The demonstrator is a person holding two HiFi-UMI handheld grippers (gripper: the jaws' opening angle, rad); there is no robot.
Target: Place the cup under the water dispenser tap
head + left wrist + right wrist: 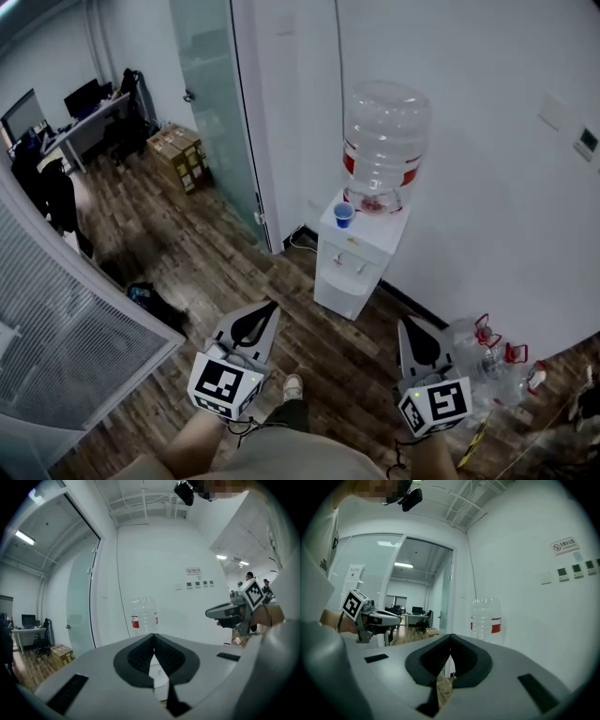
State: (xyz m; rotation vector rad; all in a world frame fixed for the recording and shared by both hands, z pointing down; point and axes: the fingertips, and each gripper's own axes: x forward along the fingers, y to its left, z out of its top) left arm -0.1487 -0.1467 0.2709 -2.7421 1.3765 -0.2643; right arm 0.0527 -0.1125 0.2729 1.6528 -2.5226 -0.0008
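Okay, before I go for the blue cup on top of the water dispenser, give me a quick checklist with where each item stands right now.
1. Blue cup found, standing on top of the water dispenser: ok.
2. Left hand-held gripper empty: ok, jaws together on nothing.
3. Right hand-held gripper empty: ok, jaws together on nothing.
4. One hand-held gripper opened for the grasp: not ok, both are shut.
5. Cup within reach: not ok, both hand-held grippers are well short of the dispenser.
6. Space under the tap free: cannot tell, too small to see in the head view.
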